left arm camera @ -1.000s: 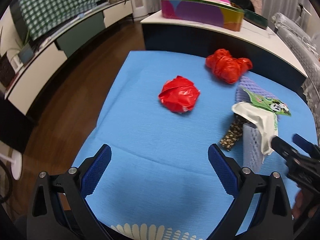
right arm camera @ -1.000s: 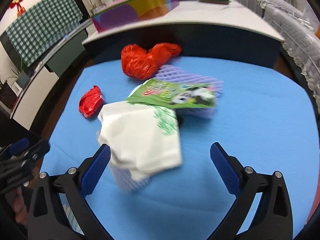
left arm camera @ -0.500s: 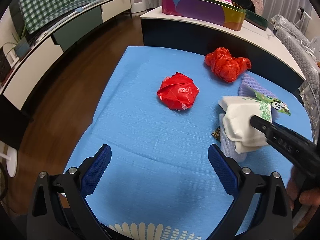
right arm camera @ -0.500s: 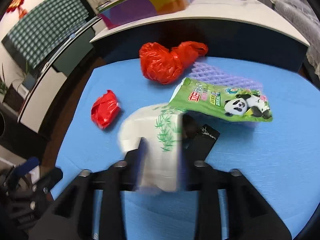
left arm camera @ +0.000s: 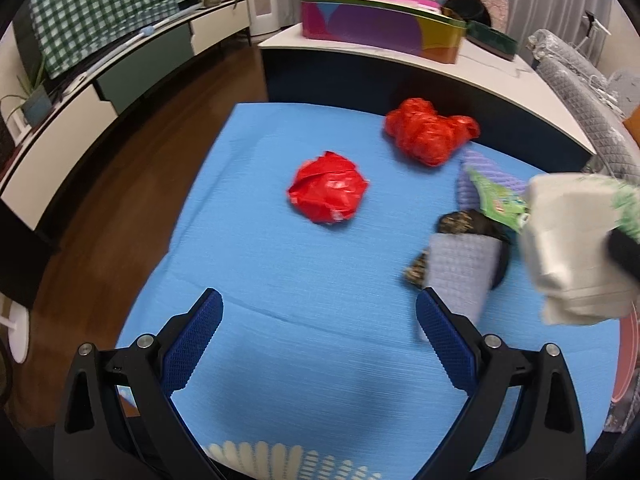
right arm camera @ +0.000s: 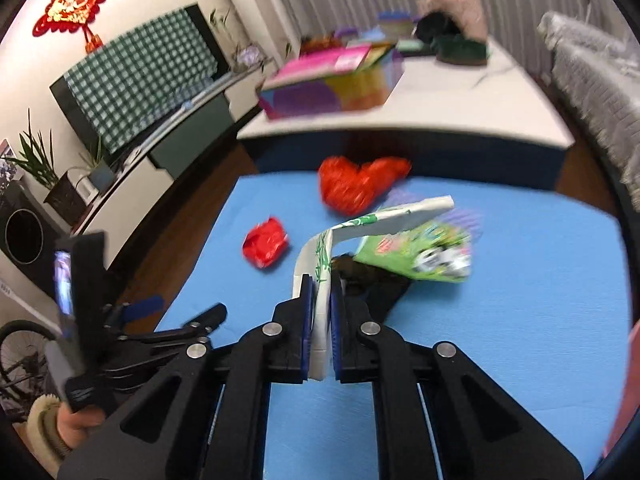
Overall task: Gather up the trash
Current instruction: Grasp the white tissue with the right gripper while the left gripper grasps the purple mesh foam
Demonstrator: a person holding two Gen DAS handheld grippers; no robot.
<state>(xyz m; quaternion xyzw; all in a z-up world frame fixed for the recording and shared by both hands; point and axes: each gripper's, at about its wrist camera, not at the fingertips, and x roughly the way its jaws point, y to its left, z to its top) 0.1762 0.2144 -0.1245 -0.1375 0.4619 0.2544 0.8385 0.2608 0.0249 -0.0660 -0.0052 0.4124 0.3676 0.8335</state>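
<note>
Right hand-held gripper (right arm camera: 319, 300) is pinching the white tissue pack (right arm camera: 320, 264) between its blue pads, and the pack is up off the blue tabletop (right arm camera: 520, 300), bent over at its far end. Left hand-held gripper (left arm camera: 318, 344) hangs with its fingers spread wide over the near edge, gripping nothing. On the tabletop lie a crumpled red wrapper (left arm camera: 328, 192) in the middle, a red plastic bag (left arm camera: 430, 130) at the far side, a green panda packet (right arm camera: 420, 252) on purple foam netting (left arm camera: 460, 272), and a dark wrapper (left arm camera: 468, 222) just beside them.
</note>
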